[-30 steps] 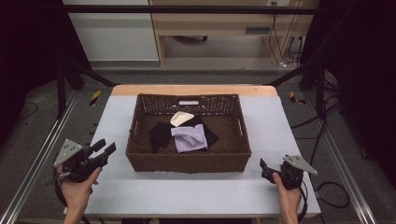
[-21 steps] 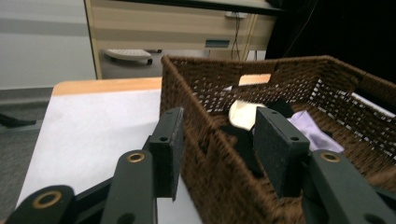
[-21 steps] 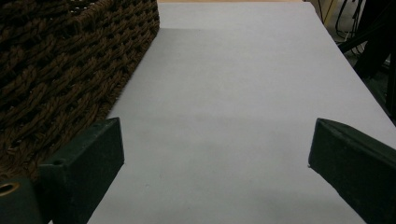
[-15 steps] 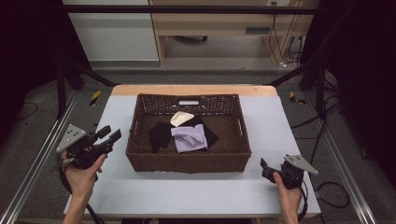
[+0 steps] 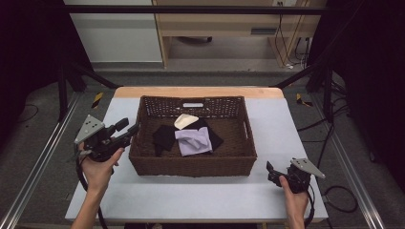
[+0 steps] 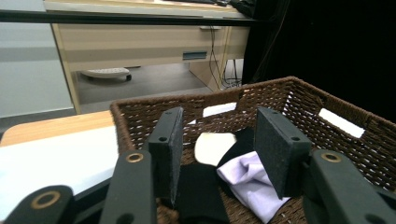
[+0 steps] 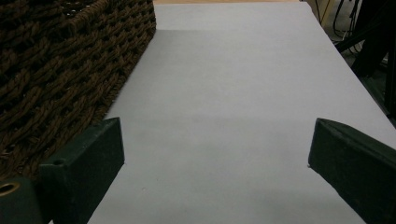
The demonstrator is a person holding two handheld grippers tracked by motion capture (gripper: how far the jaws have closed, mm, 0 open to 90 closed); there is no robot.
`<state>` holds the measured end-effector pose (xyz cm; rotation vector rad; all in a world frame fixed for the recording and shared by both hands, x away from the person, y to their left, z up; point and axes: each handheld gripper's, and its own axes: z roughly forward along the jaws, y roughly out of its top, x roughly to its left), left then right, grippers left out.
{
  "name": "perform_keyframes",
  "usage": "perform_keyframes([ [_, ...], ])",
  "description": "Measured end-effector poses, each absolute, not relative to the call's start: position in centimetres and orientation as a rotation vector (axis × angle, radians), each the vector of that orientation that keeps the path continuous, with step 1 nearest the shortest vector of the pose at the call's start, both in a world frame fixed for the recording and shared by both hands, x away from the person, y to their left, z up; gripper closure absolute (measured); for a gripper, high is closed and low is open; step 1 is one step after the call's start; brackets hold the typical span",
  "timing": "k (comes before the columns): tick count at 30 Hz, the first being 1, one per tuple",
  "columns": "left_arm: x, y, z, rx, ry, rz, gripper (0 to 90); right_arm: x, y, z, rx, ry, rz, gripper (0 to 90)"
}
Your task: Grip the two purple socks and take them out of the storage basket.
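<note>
A dark brown wicker basket (image 5: 193,167) stands mid-table and holds a lavender cloth (image 5: 193,140), a black cloth (image 5: 165,137) and a cream piece (image 5: 185,120). My left gripper (image 5: 126,128) hovers at the basket's left rim, open, with nothing between its pads. In the left gripper view the left gripper (image 6: 220,117) looks over the rim (image 6: 140,109) at the lavender cloth (image 6: 247,179), the cream piece (image 6: 212,147) and the black cloth (image 6: 201,191). My right gripper (image 5: 270,170) rests on the table by the basket's front right corner, open wide. In its own view the right gripper (image 7: 217,140) faces bare table.
The pale grey table (image 5: 191,198) has free room around the basket; its right strip (image 7: 233,70) runs beside the basket wall (image 7: 60,60). Metal frame rails (image 5: 38,162) border both sides. A wooden cabinet (image 5: 229,24) stands behind on the floor.
My left gripper has risen and moved right and away from me, up to the basket's left rim. The right gripper and the cloths have stayed put.
</note>
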<state>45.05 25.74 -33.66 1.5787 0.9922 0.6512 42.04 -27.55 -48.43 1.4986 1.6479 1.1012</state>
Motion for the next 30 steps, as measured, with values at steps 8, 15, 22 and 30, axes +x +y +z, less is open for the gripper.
perform_keyframes([
  [8,46.4,23.6,-33.2,1.603,0.977,0.634,52.4,42.1,-27.5,-48.4,1.498,1.655,1.098,4.1],
  [15,48.1,21.4,-33.1,1.630,0.970,0.627,52.8,42.0,-27.5,-48.4,1.499,1.651,1.099,4.1],
  [22,49.7,20.0,-33.0,1.636,0.980,0.604,52.8,42.0,-27.5,-48.5,1.497,1.654,1.095,4.1],
  [30,51.8,18.5,-33.7,1.659,1.004,0.607,52.8,42.0,-27.5,-48.4,1.498,1.654,1.095,4.0],
])
